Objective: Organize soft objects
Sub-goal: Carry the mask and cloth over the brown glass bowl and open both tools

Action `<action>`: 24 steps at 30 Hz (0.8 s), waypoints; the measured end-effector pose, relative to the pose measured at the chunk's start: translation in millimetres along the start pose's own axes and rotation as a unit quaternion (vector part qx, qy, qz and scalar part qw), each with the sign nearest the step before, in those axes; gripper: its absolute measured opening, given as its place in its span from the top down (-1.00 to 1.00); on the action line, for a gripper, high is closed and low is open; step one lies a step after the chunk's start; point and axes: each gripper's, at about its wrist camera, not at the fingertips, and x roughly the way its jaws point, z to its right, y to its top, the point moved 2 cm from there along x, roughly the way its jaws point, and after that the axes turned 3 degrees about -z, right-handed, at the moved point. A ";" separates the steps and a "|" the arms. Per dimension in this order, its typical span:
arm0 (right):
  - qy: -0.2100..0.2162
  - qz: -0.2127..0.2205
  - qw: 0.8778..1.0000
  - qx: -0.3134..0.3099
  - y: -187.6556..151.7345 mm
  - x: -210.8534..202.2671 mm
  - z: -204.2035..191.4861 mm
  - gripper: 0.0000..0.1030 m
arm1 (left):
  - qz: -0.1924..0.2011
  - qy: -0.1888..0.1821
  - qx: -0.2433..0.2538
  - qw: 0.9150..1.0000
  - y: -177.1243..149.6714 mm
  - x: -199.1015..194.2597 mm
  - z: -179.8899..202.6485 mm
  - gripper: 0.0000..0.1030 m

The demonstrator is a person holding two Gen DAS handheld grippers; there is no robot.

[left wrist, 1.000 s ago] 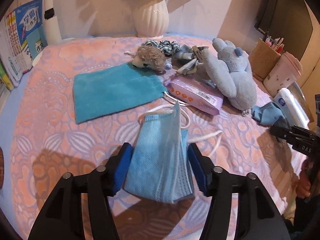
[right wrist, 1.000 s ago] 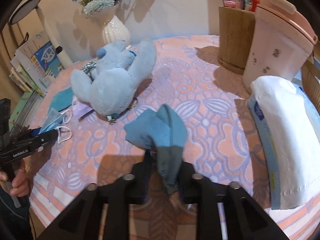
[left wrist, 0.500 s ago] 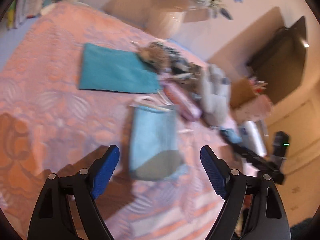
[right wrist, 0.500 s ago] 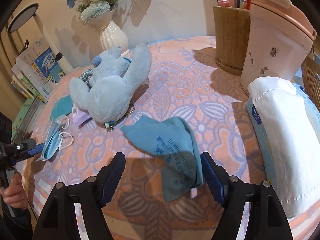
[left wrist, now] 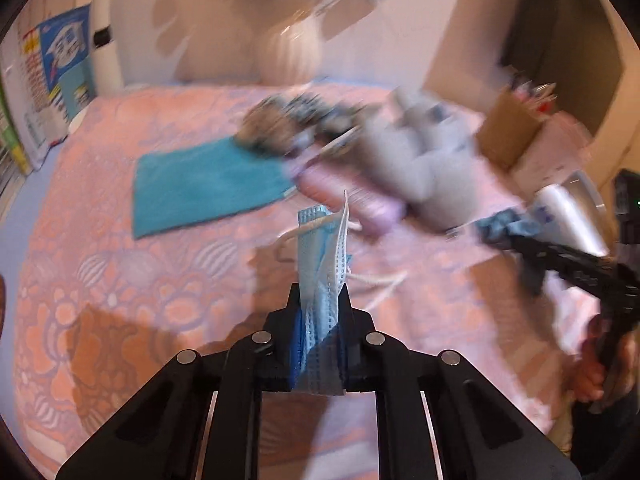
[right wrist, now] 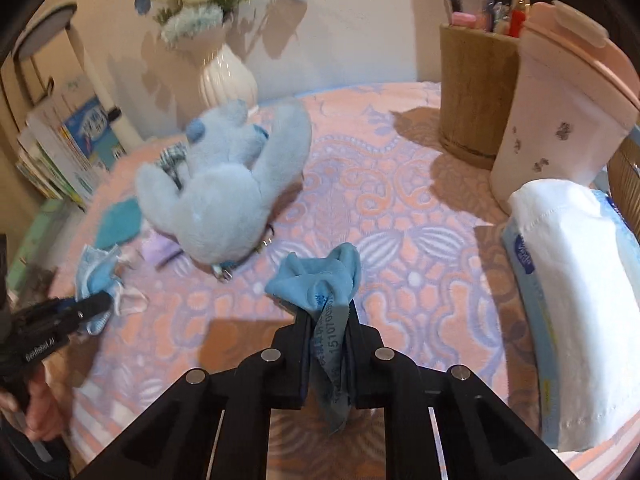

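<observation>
Print on blue cloth (right wrist: 316,280) partly legible: digits "15107008" (rest creased). Other gripper's body reads "GenRobot.AI". One face mask (left wrist: 322,264), one blue cloth, one blue plush toy (right wrist: 224,196), one teal pouch (left wrist: 204,184). Left gripper (left wrist: 319,300) jaws just closed, clamped on face mask bunched upright between pads. Right gripper (right wrist: 326,320) jaws just closed, pinching blue cloth, bulk crumpled beyond fingertips above patterned tablecloth (right wrist: 400,216).

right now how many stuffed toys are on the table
2. The light blue plush lies near the table's middle, in front of the white vase. The brown furry toy sits at the teal cloth's far corner. Others may be hidden behind the plush.
</observation>
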 end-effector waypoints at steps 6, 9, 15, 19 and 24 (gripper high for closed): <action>0.012 0.056 0.998 0.036 21.6 -50.7 22.6 0.74 | 0.073 -0.042 0.036 0.996 42.9 -39.7 52.2 0.79; 0.069 0.064 0.992 0.084 27.7 -74.6 44.9 0.74 | 0.089 -0.081 0.055 0.991 59.8 -47.6 83.5 0.79; 0.009 0.092 0.989 0.114 29.6 -118.4 84.0 0.74 | 0.089 -0.138 0.119 0.979 88.2 -43.3 155.7 0.79; -0.036 0.112 0.984 0.131 28.1 -142.3 113.9 0.74 | 0.081 -0.185 0.161 0.966 100.5 -36.1 207.5 0.79; -0.075 0.131 0.974 0.170 25.8 -165.4 162.8 0.74 | 0.075 -0.212 0.213 0.951 108.0 -24.9 270.8 0.79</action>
